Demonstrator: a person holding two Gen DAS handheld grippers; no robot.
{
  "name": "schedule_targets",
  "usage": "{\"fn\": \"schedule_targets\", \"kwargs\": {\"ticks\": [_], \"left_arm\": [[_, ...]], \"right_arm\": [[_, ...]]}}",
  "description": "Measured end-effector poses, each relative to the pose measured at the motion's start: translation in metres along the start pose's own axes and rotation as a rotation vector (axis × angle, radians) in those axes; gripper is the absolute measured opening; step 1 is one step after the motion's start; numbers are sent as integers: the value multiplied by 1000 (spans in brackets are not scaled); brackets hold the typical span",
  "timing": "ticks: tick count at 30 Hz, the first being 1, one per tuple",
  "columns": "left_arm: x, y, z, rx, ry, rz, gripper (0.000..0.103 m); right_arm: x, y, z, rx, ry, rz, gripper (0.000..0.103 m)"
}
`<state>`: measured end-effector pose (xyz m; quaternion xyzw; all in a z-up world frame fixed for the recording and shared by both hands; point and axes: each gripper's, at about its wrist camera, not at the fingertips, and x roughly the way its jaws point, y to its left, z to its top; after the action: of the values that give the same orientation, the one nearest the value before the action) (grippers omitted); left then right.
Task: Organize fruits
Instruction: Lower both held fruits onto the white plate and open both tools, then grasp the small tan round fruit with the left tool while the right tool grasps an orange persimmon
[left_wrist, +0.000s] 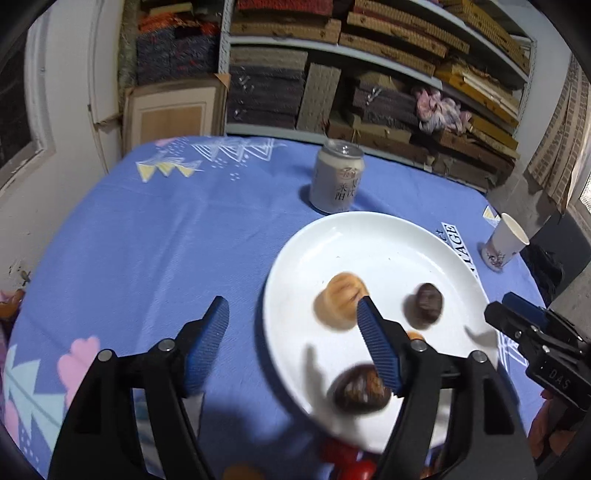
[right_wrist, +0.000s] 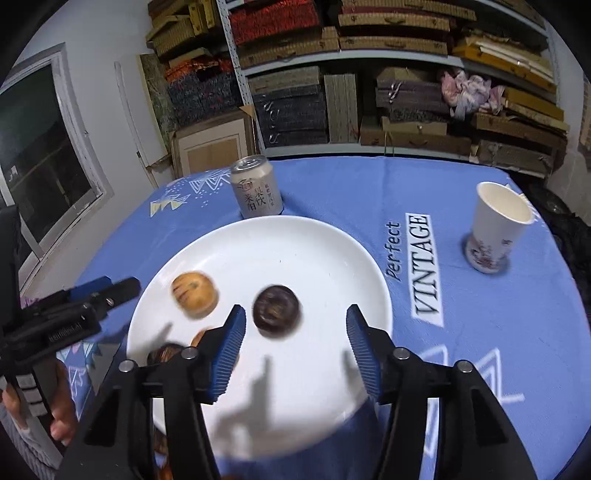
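A white plate (left_wrist: 388, 236) (right_wrist: 295, 236) lies on the blue tablecloth. On it are a tan ridged fruit (left_wrist: 338, 302) (right_wrist: 194, 293), a dark round fruit (left_wrist: 424, 304) (right_wrist: 277, 312) and a blurred brown one (left_wrist: 360, 391) near the front rim. My left gripper (left_wrist: 291, 310) hangs open over the plate's left rim, its right finger (left_wrist: 376, 347) overlapping the tan fruit in view. My right gripper (right_wrist: 296, 315) is open above the plate; the dark fruit shows just beyond its left fingertip, untouched. Each gripper shows in the other's view, the right (left_wrist: 506, 310) and the left (right_wrist: 110, 290).
A silver drink can (left_wrist: 338, 179) (right_wrist: 256, 186) stands behind the plate. A paper cup (left_wrist: 504, 243) (right_wrist: 495, 229) stands at the right. Red and orange pieces (left_wrist: 343, 458) lie at the plate's near edge. Shelves of boxes (right_wrist: 369, 74) rise behind the table.
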<state>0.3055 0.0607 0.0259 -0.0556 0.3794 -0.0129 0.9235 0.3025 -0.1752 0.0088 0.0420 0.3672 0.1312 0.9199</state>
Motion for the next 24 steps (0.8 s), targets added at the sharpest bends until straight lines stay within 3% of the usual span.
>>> {"fn": "schedule_targets", "kwargs": {"ticks": [2,5,10,13,15,19,24], "left_arm": [[-21,6,-16,-15,-23,-3,70],[-51,21,-51,-40,-81,43,78],[-67,32,-93,-36,-14,6,78],[-69,38,-96,-46,-9,6,78],[-59,48,-97,-86,41,0,78],[-35,58,-99,-124,146,-34,62],[-26,57,-100,-133,187,-56,62]], "right_arm": [[-24,0,-18,-2,-37,-8,69],[-54,-5,-47,35,-95,36,74],[-69,0,-72,-19,-63,105,74],[-76,0,-69,-25,-76,124,74],[-79,-4,-69,4,-71,126,77],[-71,-24,-67,104,-31,145,81],[-68,-34,-68,157,-20,143,81]]}}
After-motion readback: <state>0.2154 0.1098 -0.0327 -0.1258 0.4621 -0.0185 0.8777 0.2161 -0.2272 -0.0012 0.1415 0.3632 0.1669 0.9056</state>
